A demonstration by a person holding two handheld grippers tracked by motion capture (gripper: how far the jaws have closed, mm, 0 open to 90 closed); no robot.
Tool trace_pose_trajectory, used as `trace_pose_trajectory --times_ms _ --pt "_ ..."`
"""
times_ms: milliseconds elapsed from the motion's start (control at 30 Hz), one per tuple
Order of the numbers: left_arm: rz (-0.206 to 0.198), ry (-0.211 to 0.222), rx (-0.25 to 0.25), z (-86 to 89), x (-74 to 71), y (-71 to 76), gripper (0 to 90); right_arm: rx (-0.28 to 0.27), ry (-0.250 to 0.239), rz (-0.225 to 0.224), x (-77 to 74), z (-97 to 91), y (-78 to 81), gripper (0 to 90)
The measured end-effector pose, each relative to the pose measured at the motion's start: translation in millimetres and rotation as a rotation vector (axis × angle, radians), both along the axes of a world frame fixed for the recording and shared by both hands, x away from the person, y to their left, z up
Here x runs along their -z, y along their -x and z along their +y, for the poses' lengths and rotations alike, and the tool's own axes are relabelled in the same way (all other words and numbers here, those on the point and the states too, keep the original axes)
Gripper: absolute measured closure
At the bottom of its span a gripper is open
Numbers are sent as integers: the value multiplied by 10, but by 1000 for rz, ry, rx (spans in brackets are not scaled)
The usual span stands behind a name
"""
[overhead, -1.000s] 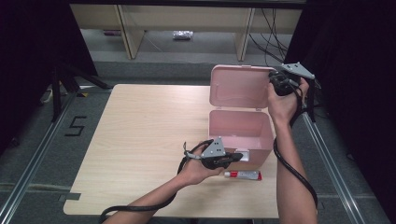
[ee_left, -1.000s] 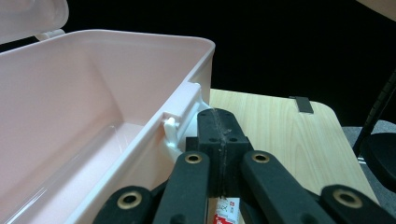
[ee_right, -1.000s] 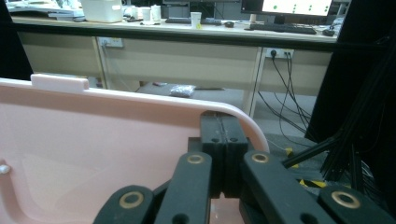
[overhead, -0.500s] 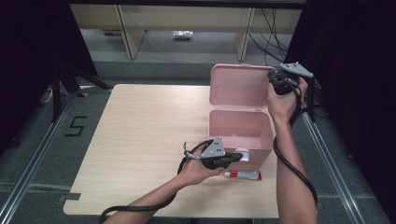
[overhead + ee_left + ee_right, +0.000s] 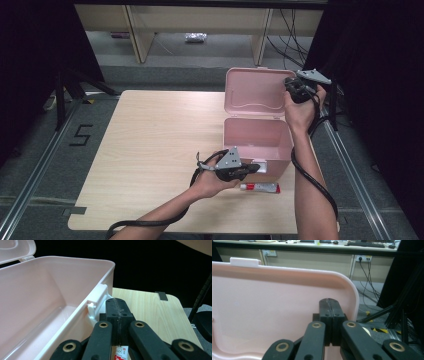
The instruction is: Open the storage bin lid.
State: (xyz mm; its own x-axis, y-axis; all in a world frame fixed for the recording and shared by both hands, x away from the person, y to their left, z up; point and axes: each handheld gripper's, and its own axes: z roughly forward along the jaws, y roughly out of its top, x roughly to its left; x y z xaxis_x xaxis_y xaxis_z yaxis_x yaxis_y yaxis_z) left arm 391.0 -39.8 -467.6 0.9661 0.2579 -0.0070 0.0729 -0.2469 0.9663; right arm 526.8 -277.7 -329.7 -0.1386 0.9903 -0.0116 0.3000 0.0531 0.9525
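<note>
A pink plastic box [image 5: 278, 150] stands open at the table's right side, its lid [image 5: 252, 95] raised upright behind it. Its inside [image 5: 37, 315] looks empty. My left gripper [image 5: 257, 167] is shut, its tips [image 5: 116, 301] close beside the white latch [image 5: 97, 302] on the box's front wall. My right gripper [image 5: 291, 86] is shut too, with its tips [image 5: 329, 300] in front of the lid's inner face [image 5: 274, 310] near its upper right corner; nothing is between the jaws. A red and white tube [image 5: 260, 187] lies on the table just in front of the box, also under my left jaws [image 5: 121, 353].
The light wooden table [image 5: 150, 135] stretches bare to the left of the box. Its right edge runs close past the box. Desks and cables [image 5: 364, 267] stand behind the table, and a black stand [image 5: 70, 85] is at the far left.
</note>
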Motion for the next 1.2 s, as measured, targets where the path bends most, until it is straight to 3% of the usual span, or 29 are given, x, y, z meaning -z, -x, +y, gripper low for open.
trace_pose_trajectory --times_ms 200,233,300,333,367,600,633,733,767,1033,1100,1167,1200 --pt "7 2 -6 1 2 6 898 -8 5 17 64 -20 -26 900" --pt "6 2 -5 1 2 6 898 6 -20 30 75 -7 -22 900" --pt "3 2 -2 -1 1 4 898 -1 -8 30 99 -23 -25 900" --pt "1 1 -1 0 1 1 898 6 -32 44 104 -9 -17 900" --pt "1 1 -1 0 1 0 897 -4 -6 28 118 -30 -30 900" --pt "2 1 -1 0 2 1 898 3 -27 63 166 -30 -24 900" --pt "2 1 -1 0 2 1 898 2 -8 54 180 -42 -31 900" --pt "2 1 -1 0 2 1 898 4 -26 83 195 -30 -14 900" --pt "2 2 -1 1 2 1 898 -3 -3 71 209 -42 -22 900" --pt "5 2 -2 3 3 2 898 -4 -36 102 269 -28 40 900" --pt "6 1 -2 3 3 1 898 -13 -19 105 280 -32 51 900" --pt "10 1 -6 3 2 6 898 -5 -38 135 285 -13 76 900" --pt "10 1 -6 3 2 6 898 -17 -18 134 292 -27 77 900"
